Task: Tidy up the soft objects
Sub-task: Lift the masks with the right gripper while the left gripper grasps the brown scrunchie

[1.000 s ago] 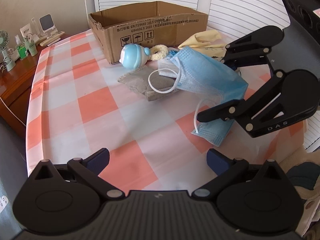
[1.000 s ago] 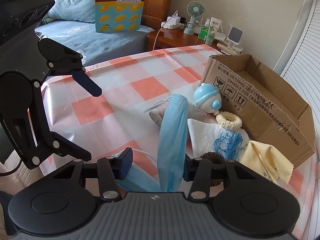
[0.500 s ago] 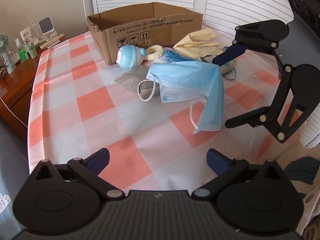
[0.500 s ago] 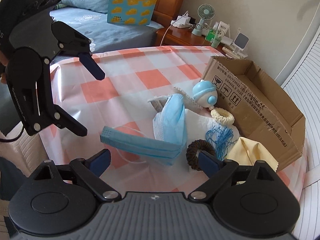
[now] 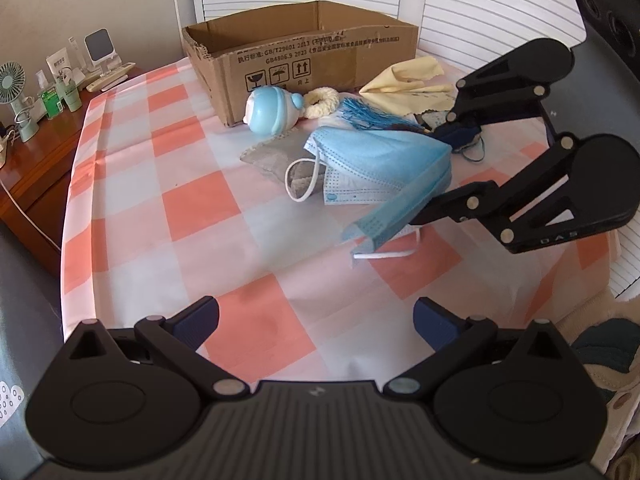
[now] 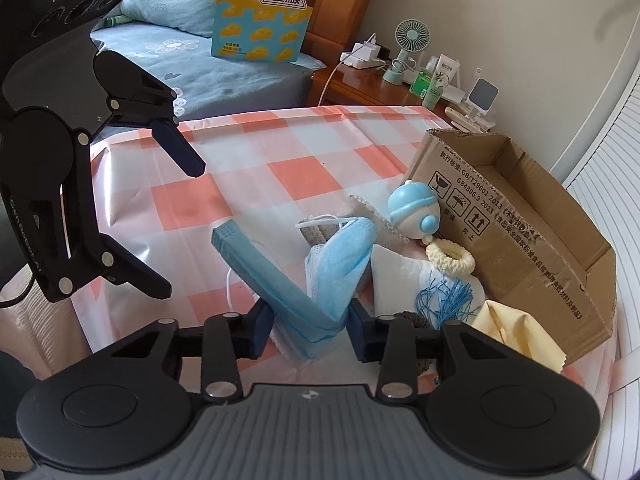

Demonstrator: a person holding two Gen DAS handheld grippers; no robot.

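The right tongs (image 6: 309,330) are closing around the blue masks (image 6: 320,276), near the fold where the bundle is bending. Both pads are sitting just beside the fabric, one on each side, but I cannot tell if they are already pressing it or only almost touching. One mask end is sticking out to the left of these tongs, and the other part is lying ahead of them, toward the small blue toy (image 6: 416,210).

The left tongs (image 5: 316,322) are standing wide, holding nothing, and hovering over the checked counter (image 5: 192,208) well apart from the pile.

Beyond the right tongs, to their right side, the cardboard box (image 6: 520,216) is standing with its top open, and I am seeing nothing inside it. Between the masks and the box, other soft things are lying together: a cream ring (image 6: 450,258), a blue tassel (image 6: 452,296), a white cloth (image 6: 394,270) and a yellow cloth (image 6: 516,328). A grey cloth (image 5: 276,156) is lying under the masks.

I think the step in hand is the gripping of the masks, so the sorting is only beginning. The next move is asking for a firm squeeze on the fold, then a lift high enough to pass the box wall. The loose ear loops (image 5: 302,180) may be catching on the grey cloth and dragging it along.
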